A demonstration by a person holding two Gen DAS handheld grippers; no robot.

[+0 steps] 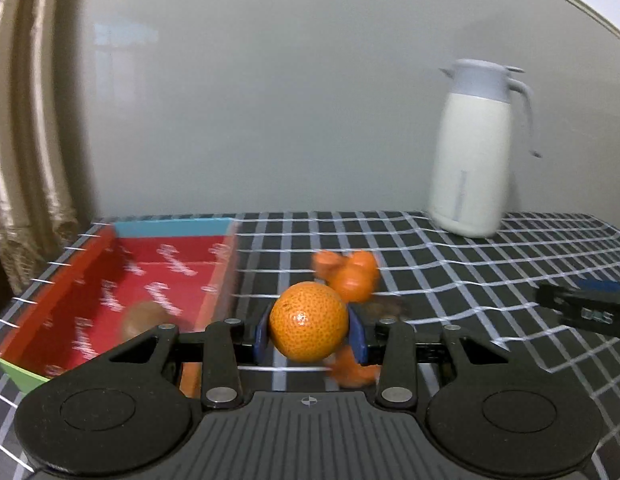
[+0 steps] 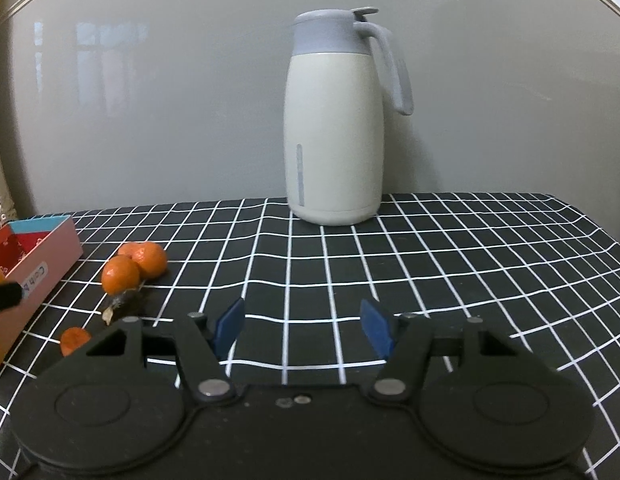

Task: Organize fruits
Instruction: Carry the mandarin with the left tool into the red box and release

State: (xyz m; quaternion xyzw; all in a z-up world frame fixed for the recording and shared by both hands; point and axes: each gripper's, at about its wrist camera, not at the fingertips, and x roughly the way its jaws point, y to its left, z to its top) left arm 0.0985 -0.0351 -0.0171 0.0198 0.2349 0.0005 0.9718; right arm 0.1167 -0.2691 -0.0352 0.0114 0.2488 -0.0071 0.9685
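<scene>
Fingers [image 1: 263, 330] of the left gripper [image 1: 308, 330] clamp an orange [image 1: 308, 321], lifted above the checked desk [image 1: 470, 264].

Open red box [image 1: 157, 280] lies just left of the held fruit, the likely drop spot; more oranges [image 1: 352, 276] wait behind it. Right gripper [image 2: 303, 328], fingers apart and empty, hovers farther right, facing a white jug [image 2: 334, 128], so the left hand is nearer the box.

Left claw [image 1: 308, 334] and right claw [image 2: 301, 330]: matte black plastic bodies with round discs, ribbed centres, silver rivets, and blue fingertip pads [image 2: 229, 326].
</scene>
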